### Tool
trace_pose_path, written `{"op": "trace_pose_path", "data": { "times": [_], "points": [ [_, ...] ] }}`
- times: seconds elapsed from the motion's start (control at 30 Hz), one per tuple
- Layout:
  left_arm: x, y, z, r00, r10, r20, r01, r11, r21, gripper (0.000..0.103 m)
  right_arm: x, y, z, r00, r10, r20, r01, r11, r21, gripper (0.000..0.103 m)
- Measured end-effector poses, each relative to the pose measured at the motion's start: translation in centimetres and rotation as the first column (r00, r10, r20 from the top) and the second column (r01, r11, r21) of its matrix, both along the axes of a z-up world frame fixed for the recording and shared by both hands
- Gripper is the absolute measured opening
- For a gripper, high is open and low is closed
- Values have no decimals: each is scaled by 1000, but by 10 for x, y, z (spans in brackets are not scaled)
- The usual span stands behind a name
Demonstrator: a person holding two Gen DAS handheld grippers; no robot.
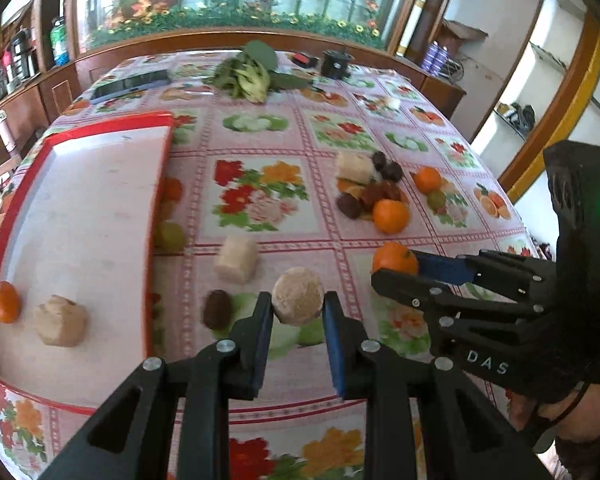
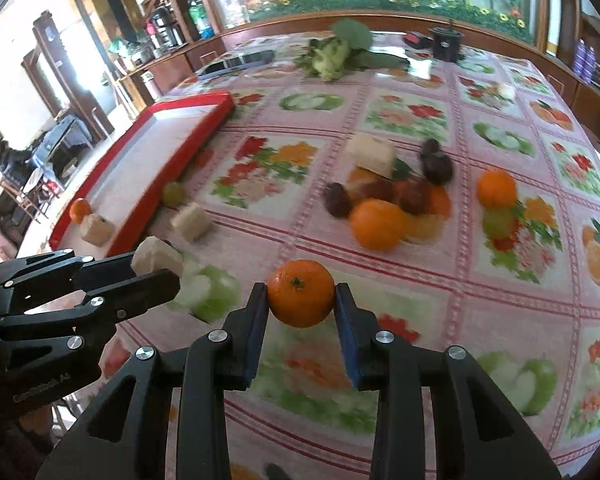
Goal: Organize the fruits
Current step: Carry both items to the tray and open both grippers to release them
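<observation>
Table under floral tablecloth (image 1: 260,140), red-rimmed tray (image 1: 162,216), loose tangerines (image 1: 391,216), beige cylinder pieces (image 1: 236,258), possibly dates (image 1: 218,309), leafy greens (image 1: 252,76)

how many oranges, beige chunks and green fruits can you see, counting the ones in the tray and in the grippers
oranges: 4
beige chunks: 4
green fruits: 2
total: 10
The dark brown pieces are too blurred and bunched to count, so they are left out.
</observation>
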State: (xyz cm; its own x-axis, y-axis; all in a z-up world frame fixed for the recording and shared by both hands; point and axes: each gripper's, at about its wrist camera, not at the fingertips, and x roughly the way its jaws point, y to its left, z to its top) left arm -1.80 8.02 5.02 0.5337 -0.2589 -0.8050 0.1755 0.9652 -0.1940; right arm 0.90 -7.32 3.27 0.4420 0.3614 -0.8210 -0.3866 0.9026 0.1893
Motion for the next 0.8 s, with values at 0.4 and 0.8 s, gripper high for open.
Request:
{"op": "trace_pose_path", "data": {
  "times": [0.4,0.8],
  "points": [
    [2,83,10,985,173,27,-173,985,-14,28,9,79,14,989,150,15,-150,989,1,32],
    [17,165,5,943,331,21,-331,943,37,28,25,165,19,958,285,20,-285,958,9,33]
  ]
}}
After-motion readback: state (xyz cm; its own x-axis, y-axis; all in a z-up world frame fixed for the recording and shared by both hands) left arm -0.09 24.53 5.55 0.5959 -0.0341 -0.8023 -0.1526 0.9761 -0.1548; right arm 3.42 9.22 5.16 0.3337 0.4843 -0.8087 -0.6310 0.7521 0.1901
